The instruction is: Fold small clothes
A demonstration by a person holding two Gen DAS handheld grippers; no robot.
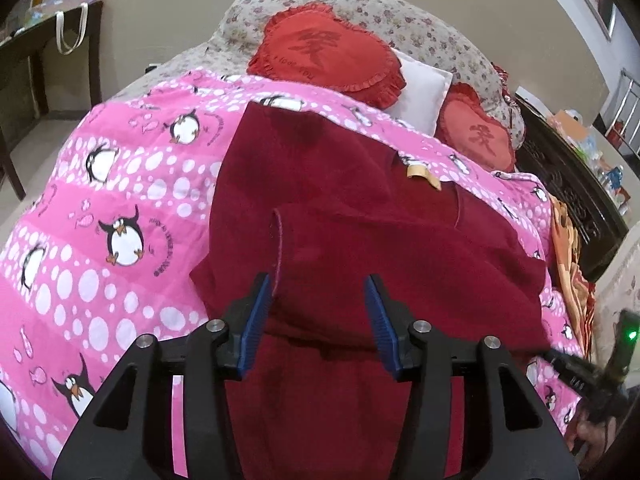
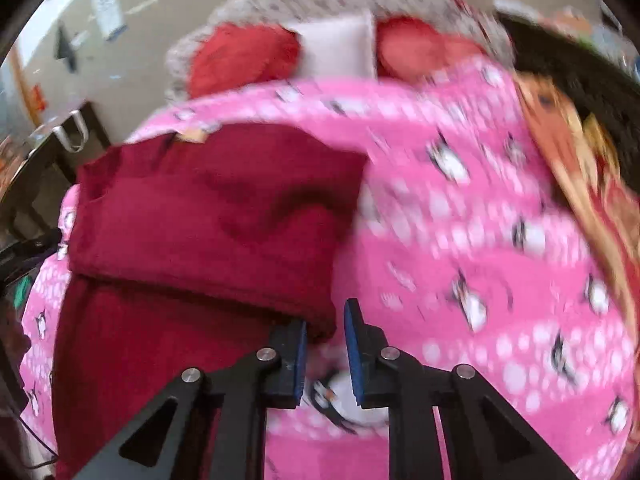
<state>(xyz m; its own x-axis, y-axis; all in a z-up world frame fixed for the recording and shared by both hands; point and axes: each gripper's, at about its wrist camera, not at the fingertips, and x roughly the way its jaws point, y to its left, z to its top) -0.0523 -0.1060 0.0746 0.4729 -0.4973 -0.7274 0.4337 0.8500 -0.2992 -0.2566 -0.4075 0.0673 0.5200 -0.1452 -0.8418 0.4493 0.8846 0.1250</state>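
Observation:
A dark red garment [image 1: 360,208] lies partly folded on a pink penguin-print quilt [image 1: 100,200]. A tan label [image 1: 420,172] shows near its far edge. My left gripper [image 1: 318,296] is open, just above the garment's near folded layer, with nothing between its blue pads. In the blurred right wrist view the same garment [image 2: 208,216] lies to the left on the quilt [image 2: 480,260]. My right gripper [image 2: 326,320] is open, right beside the folded layer's near right corner, which pokes a little between the pads.
Two red heart cushions [image 1: 328,56] and a white pillow [image 1: 424,92] lie at the bed's head. An orange patterned cloth [image 1: 568,248] lies along the right side by a dark carved headboard [image 1: 560,176]. A dark table [image 1: 36,64] stands at left.

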